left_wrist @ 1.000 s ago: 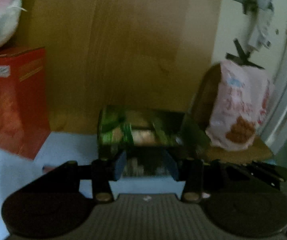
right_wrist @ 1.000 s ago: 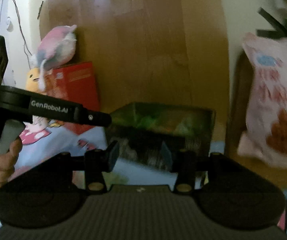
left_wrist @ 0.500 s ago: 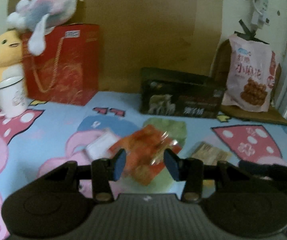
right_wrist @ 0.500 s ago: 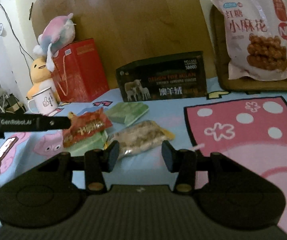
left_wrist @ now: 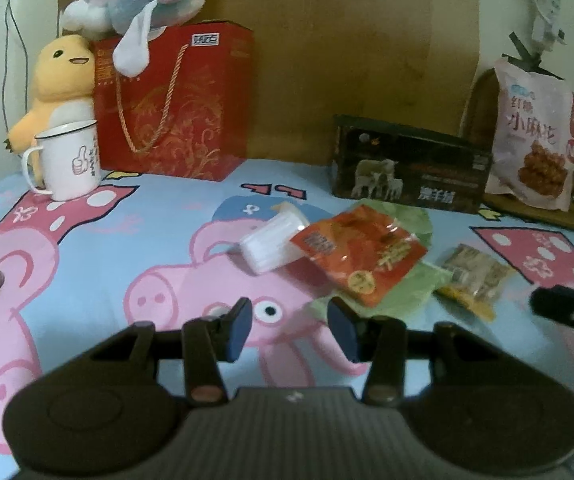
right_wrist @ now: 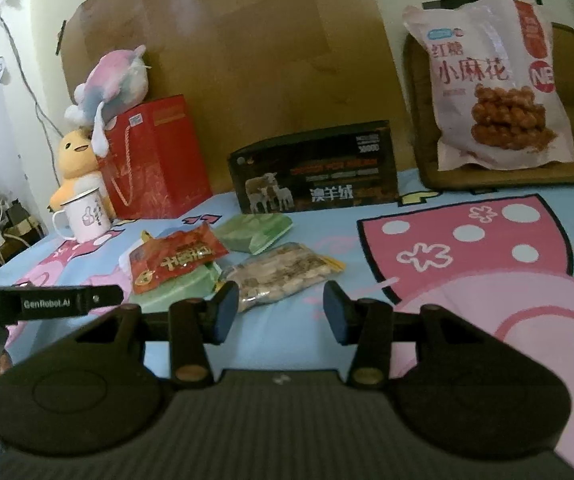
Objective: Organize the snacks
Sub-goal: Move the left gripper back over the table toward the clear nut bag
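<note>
Right wrist: nut packet (right_wrist: 283,276) lies just beyond open right gripper (right_wrist: 275,312)

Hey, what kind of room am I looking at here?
Probably a bedroom at home: a cartoon-pig bedsheet covers the surface, plush toys sit by a red gift bag, and a wooden board resembles a headboard.

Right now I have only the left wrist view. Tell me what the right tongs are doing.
Observer: The right tongs are open and empty, over the sheet just short of the clear snack packet.
Operator: Count the green packets for me. The red one covers them here.
Observer: Two. One green packet lies uncovered toward the black box; a second green packet is pinned under the red packet.
</note>
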The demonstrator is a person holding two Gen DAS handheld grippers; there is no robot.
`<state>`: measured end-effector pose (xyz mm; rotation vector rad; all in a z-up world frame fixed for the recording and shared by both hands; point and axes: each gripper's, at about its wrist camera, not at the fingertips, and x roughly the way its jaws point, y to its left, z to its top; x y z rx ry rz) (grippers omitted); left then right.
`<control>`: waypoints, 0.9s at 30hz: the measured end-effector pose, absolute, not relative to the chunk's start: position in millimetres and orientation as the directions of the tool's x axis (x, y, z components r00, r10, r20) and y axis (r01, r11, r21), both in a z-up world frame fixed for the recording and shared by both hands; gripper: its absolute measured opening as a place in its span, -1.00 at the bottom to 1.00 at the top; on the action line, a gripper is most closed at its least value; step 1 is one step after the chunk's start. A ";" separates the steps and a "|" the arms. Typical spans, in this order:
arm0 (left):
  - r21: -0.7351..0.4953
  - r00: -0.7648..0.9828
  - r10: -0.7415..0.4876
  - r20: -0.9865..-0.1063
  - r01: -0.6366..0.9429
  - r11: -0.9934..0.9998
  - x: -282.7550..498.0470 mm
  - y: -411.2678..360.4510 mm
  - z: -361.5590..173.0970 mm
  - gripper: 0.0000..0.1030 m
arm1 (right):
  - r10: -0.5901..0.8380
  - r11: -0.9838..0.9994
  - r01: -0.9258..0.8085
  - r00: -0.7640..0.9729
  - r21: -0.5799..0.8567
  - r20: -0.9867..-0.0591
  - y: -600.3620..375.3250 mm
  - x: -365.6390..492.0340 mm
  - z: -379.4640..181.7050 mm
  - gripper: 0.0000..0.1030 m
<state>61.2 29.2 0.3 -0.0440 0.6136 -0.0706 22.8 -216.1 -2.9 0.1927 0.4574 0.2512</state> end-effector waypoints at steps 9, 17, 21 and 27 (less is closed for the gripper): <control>-0.067 0.823 -0.072 -0.563 0.041 0.997 63.0 40.5 -8.1 -0.17 | 0.266 0.957 -0.181 0.864 0.228 -0.428 -214.7 24.0 -4.2 -0.04; -0.035 0.835 -0.055 -0.547 0.043 0.998 60.4 36.3 -8.2 -0.07 | 0.257 0.958 -0.168 0.865 0.234 -0.432 -216.1 24.6 -4.8 -0.02; -0.033 0.834 -0.056 -0.549 0.045 0.998 61.4 36.8 -8.3 -0.06 | 0.256 0.958 -0.168 0.863 0.231 -0.435 -215.4 24.6 -4.7 0.02; -0.024 0.834 -0.050 -0.550 0.045 0.999 61.4 36.2 -8.4 -0.02 | 0.262 0.956 -0.174 0.866 0.235 -0.426 -217.3 25.4 -4.6 0.06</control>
